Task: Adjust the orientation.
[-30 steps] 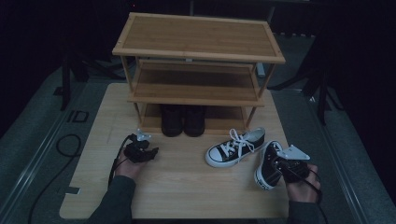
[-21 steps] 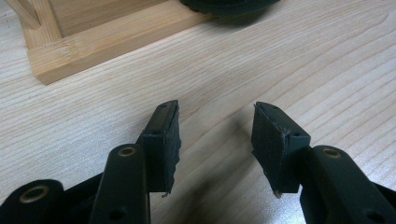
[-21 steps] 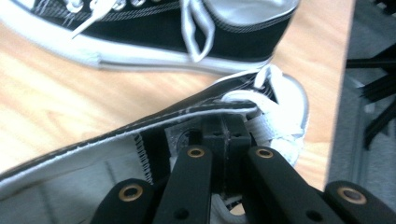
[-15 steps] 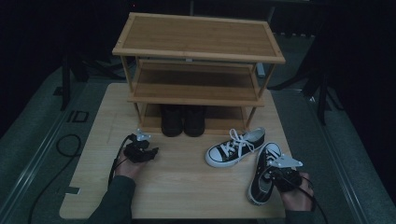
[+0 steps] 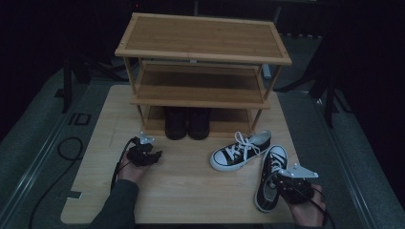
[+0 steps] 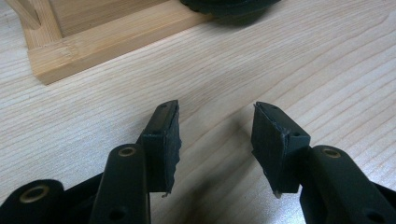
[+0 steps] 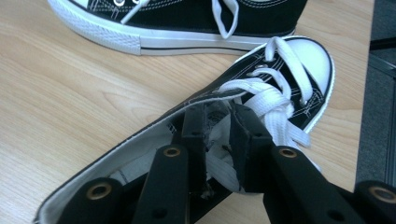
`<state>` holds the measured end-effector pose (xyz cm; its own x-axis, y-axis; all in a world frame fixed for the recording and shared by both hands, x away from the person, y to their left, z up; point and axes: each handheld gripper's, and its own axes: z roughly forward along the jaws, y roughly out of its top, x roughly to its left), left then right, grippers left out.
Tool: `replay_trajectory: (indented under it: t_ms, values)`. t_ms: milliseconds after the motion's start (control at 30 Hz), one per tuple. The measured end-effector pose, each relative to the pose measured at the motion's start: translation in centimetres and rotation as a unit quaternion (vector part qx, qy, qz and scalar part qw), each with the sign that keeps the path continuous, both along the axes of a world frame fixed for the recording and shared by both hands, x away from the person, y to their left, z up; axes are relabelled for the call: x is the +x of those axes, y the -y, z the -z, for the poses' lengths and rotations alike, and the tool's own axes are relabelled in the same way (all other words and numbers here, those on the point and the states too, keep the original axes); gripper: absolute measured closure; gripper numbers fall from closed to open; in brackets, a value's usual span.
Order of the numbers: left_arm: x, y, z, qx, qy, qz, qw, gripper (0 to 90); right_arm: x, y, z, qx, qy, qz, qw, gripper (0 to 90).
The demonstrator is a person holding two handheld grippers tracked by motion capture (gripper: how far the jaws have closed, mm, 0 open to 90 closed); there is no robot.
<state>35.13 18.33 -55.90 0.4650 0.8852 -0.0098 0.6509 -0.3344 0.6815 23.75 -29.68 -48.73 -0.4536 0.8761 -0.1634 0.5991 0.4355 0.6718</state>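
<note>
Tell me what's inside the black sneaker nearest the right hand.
The right claw reaches into the sneaker, jaws around its tongue, beside white lining. The toe end inside is hidden.

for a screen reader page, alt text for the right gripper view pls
The right claw reaches into a black sneaker lying on the wooden table, its jaws just opening around the tongue and white laces. A second sneaker lies just beyond.

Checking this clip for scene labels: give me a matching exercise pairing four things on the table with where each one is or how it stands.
Things:
1. near sneaker
2. far sneaker
3. dark shoes
4. left gripper

Places or states:
A. on the bottom shelf of the wooden rack
B. jaws apart over bare tabletop
C. lying free, toe toward the left gripper
D. right gripper reaching into its opening

Pairs: 1-D, 2-C, 3-A, 4-B
</note>
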Motion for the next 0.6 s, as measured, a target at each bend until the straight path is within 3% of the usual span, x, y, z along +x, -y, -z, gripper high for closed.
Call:
replay_trajectory:
  t_ms: [367,467,600]
  values:
    - [0.00,-0.02,0.00,-0.001,0.000,0.000,1.0000,51.8,-0.65,-0.15,-0.45,0.017,0.013,0.037,0.9991,64.3]
    - [0.01,-0.03,0.00,-0.002,0.000,0.000,1.0000,51.8,-0.76,0.03,-0.67,0.017,0.021,0.049,0.9984,62.2]
    - [0.00,-0.01,0.00,-0.001,0.000,0.000,1.0000,51.8,-0.33,0.20,-0.28,0.009,0.015,0.064,0.9978,57.4]
